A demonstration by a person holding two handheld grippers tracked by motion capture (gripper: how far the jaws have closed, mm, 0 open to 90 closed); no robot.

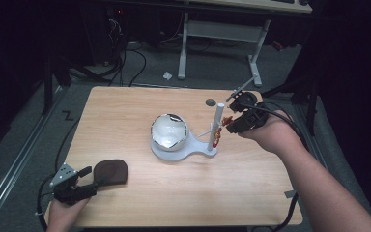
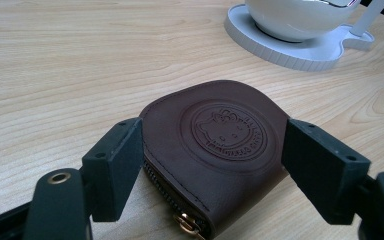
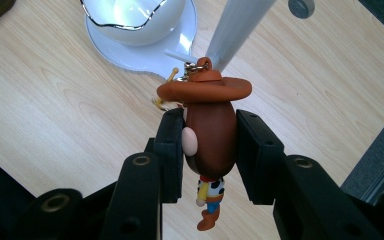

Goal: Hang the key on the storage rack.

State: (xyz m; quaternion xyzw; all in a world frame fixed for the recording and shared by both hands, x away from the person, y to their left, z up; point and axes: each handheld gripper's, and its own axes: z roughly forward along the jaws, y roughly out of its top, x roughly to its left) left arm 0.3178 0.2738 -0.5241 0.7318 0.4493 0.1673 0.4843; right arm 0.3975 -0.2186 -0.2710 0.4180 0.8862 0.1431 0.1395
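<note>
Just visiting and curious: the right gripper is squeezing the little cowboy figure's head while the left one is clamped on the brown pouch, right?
Not quite. In the left gripper view, the left gripper is open, its jaws either side of the brown leather coin pouch without touching. The right gripper does squeeze the cowboy keychain figure.

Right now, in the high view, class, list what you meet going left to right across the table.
Left claw → brown leather pouch → white bowl on its white stand base → white upright post → right claw, shut on the cowboy figure keychain.
</note>
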